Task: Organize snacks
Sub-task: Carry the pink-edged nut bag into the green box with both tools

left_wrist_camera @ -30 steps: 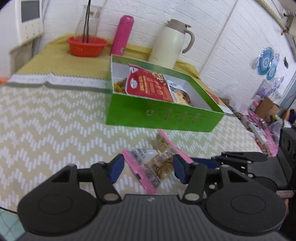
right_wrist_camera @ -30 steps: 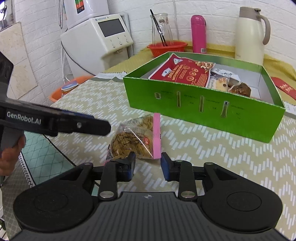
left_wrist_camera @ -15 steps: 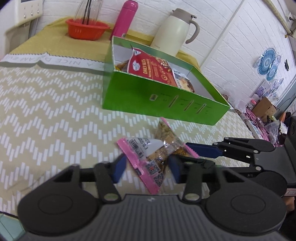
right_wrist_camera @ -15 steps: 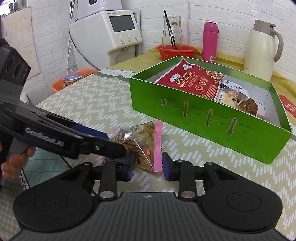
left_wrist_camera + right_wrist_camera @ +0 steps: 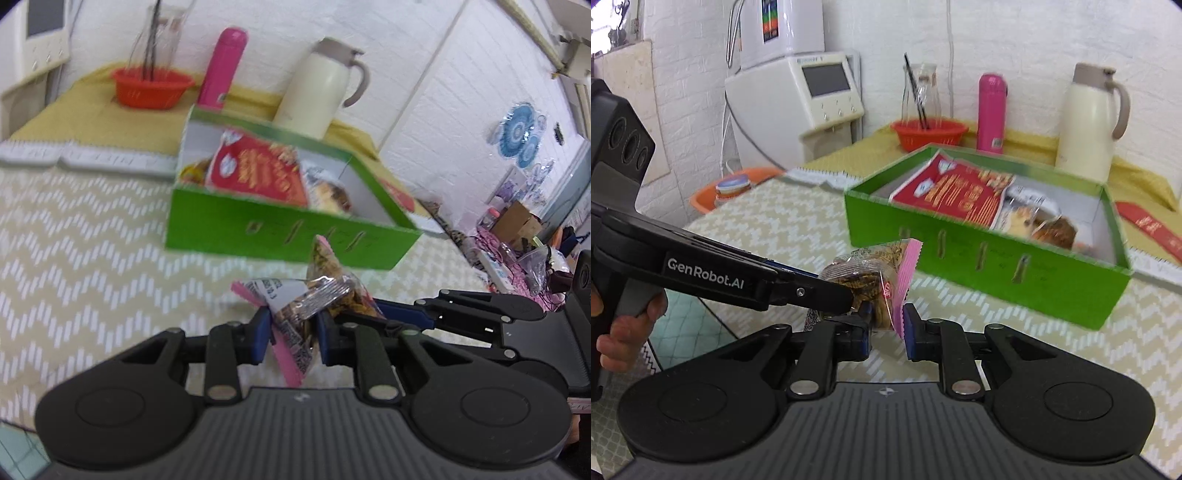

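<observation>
A clear snack bag [image 5: 314, 295] with pink sealed edges hangs crumpled just above the zigzag tablecloth [image 5: 92, 240]. My left gripper [image 5: 293, 332] pinches its near end, jaws still closing, blue pads pressing the wrapper. My right gripper [image 5: 886, 328] grips the same snack bag [image 5: 871, 273] from the other side, jaws also closing, one pad on the pink edge. The left gripper [image 5: 827, 291] reaches in from the left in the right wrist view. Behind stands the open green box [image 5: 258, 236], also [image 5: 997, 266], holding a red nut bag [image 5: 960, 192] and other snacks.
Behind the box stand a cream jug [image 5: 1086, 118], a pink bottle [image 5: 991, 110] and a red basket [image 5: 929, 133] with a glass carafe. A white dispenser [image 5: 798, 92] is at the far left. The table edge drops to an orange basin [image 5: 738, 184]. A hand [image 5: 620, 332] holds the left gripper's handle.
Both grippers' jaws have narrowed onto the snack bag. The bag, flat on the cloth before, is now bunched and raised slightly. Both views have risen a little.
</observation>
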Demonstrator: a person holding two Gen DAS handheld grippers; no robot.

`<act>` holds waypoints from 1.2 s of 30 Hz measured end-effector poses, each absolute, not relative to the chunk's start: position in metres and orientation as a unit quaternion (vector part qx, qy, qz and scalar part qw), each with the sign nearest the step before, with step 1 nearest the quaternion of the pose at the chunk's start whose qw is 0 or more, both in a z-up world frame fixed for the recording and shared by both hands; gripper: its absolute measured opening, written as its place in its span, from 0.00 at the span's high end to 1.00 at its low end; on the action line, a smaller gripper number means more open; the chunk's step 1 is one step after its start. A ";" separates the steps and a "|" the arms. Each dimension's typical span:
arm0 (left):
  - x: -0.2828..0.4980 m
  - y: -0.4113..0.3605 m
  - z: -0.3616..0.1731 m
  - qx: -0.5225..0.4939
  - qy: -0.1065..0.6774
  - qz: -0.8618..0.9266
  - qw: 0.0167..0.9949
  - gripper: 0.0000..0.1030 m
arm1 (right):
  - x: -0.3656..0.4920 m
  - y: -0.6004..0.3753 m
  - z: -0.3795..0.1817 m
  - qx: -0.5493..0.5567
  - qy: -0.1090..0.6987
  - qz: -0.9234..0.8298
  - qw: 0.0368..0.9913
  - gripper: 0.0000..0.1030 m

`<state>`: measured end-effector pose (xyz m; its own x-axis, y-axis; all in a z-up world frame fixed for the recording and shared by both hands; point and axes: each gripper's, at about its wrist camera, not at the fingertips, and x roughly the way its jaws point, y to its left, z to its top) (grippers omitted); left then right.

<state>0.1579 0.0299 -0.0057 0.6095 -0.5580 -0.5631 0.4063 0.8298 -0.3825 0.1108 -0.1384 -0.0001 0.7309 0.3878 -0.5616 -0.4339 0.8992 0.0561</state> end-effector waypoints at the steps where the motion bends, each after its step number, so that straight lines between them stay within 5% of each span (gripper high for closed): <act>1: 0.159 0.025 0.001 -0.103 0.341 -0.275 0.893 0.83 | 0.110 -0.143 0.006 -0.038 0.284 0.217 0.933 0.69; 12: 0.218 -0.052 0.045 -0.080 0.313 -0.323 0.890 0.83 | 0.143 -0.212 0.041 0.006 0.230 0.145 0.962 0.68; 29: 0.288 -0.103 0.013 -0.060 0.354 -0.320 0.877 0.82 | 0.195 -0.252 0.003 0.019 0.247 0.117 0.962 0.67; 34: 0.291 -0.102 0.007 -0.053 0.356 -0.316 0.878 0.81 | 0.198 -0.242 -0.002 -0.030 0.250 0.111 0.961 0.57; 36: 0.288 -0.100 0.007 -0.057 0.345 -0.316 0.882 0.64 | 0.199 -0.237 -0.005 -0.061 0.254 0.108 0.959 0.48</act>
<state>0.2882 -0.0999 0.0068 0.5627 -0.5967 -0.5722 0.5175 0.7940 -0.3190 0.1989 -0.2374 -0.0047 0.8480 0.1763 -0.4997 -0.2382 0.9692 -0.0623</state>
